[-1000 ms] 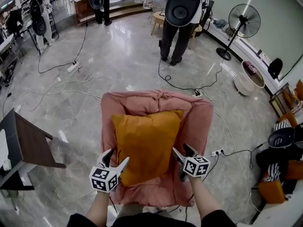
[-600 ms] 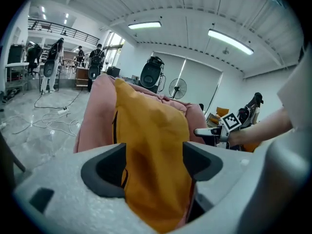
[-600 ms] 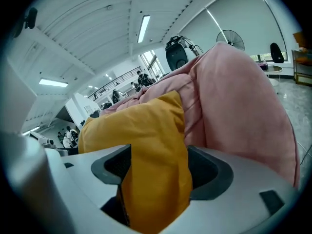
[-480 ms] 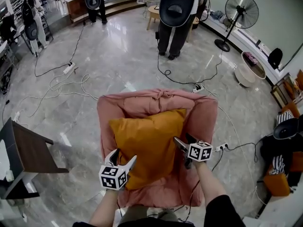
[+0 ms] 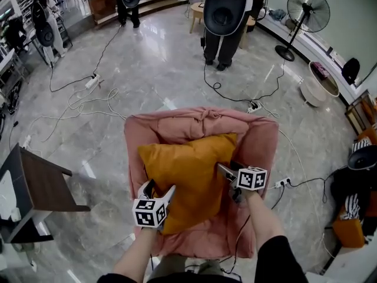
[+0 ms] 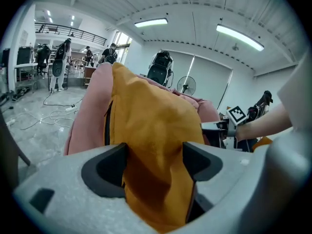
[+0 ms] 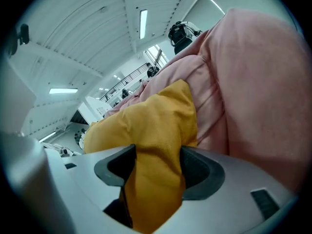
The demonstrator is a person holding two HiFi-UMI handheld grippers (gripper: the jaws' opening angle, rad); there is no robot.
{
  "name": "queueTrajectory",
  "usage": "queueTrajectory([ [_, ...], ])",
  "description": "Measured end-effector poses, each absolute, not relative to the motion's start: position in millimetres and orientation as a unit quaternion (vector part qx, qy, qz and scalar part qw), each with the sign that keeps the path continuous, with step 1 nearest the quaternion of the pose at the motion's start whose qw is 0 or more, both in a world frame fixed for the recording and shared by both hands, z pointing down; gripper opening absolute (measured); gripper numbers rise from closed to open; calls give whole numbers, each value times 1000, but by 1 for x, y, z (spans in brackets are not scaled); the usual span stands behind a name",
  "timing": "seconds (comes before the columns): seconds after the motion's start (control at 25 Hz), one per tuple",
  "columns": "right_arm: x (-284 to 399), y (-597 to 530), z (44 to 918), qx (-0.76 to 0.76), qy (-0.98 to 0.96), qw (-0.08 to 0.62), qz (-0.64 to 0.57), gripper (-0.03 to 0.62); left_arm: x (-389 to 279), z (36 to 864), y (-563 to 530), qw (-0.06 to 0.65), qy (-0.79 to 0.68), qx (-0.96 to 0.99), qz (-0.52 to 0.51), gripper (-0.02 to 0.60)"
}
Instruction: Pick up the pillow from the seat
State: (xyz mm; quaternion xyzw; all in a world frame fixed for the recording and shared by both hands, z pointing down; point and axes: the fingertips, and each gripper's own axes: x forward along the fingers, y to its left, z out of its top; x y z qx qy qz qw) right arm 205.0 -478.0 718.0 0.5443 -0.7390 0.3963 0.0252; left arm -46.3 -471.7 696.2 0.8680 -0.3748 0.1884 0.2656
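Left claw (image 5: 159,187): jaws spread wide (image 6: 153,165). The lower left edge of the mustard-yellow square fabric pillow (image 5: 185,173) lies between them. The fabric (image 6: 151,116) fills the gap and touches both dark pads.
Right claw (image 5: 227,167): jaws wide and closing (image 7: 157,172). The right edge of the pillow (image 7: 146,121) is bunched between them and meets both pads.
Pillow position: between the two claws, one claw on each side edge. It lies on the seat of the pink upholstered armchair (image 5: 259,140) and leans against the chair's back ahead of the claws.
Armchair relative to left claw: the pink arm (image 6: 90,111) stands just outside the left jaw, beside the pillow.
Armchair relative to right claw: the pink arm (image 7: 253,91) rises just outside the right jaw, touching the pillow's edge.
Hands: one forearm extends behind each claw, toward the bottom of the head view.
Surroundings: a dark wooden table (image 5: 41,178) stands well to the left of the left claw. A black pedestal fan (image 5: 309,7) stands far ahead and to the right of the right claw.
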Motion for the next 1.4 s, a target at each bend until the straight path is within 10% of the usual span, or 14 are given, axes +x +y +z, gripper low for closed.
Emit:
queueTrajectory([
  [0.64,180,-424,702,578,-724,57,372,94,-68,703,-445,314,-401,842,179,166],
  [1.4,159,-290,686,571,-742,49,347,57,-88,701,-328,315,-428,826,189,94],
])
